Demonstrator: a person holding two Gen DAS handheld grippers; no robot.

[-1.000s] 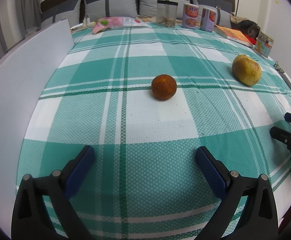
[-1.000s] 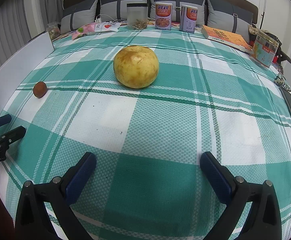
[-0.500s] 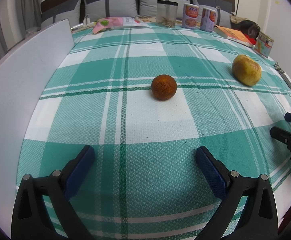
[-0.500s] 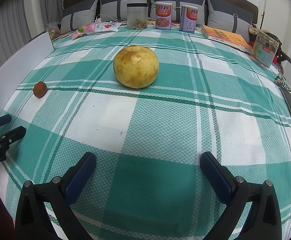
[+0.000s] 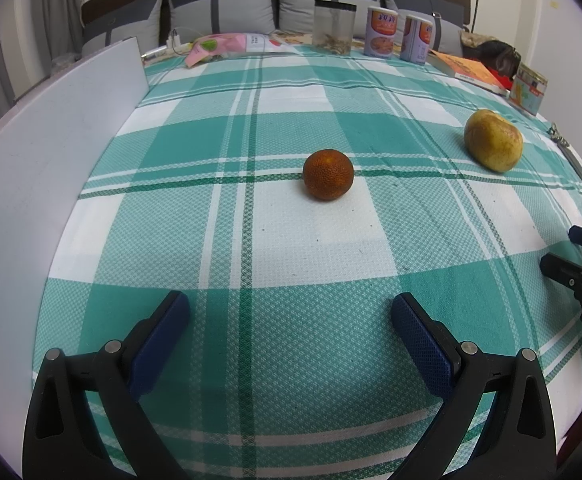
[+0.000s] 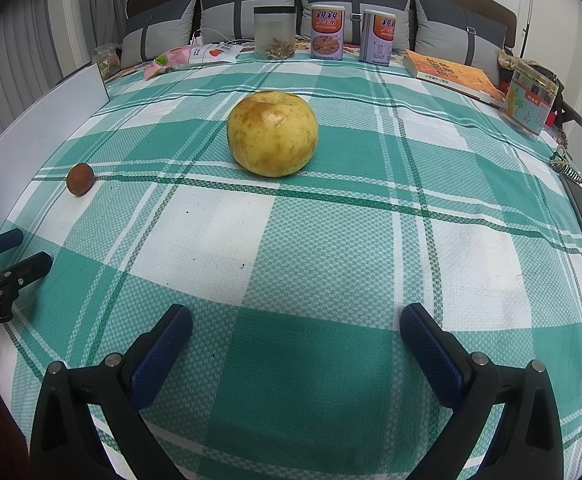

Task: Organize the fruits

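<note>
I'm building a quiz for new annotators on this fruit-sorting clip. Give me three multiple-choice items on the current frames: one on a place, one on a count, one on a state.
1. Where does the small round orange-brown fruit lie relative to the large yellow pear-like fruit, seen from the right wrist?
A. To its left
B. On top of it
C. To its right

2. How many labelled cylindrical tins stand side by side near the pillows?
A. Five
B. Two
C. None

3. What state is the left gripper in?
A. Shut on fruit
B. Open, holding nothing
C. Shut, holding nothing

Answers: 1 A, it lies far left on the cloth; 2 B, one pair stands there; 3 B, the jaws stand wide apart over bare cloth.
</note>
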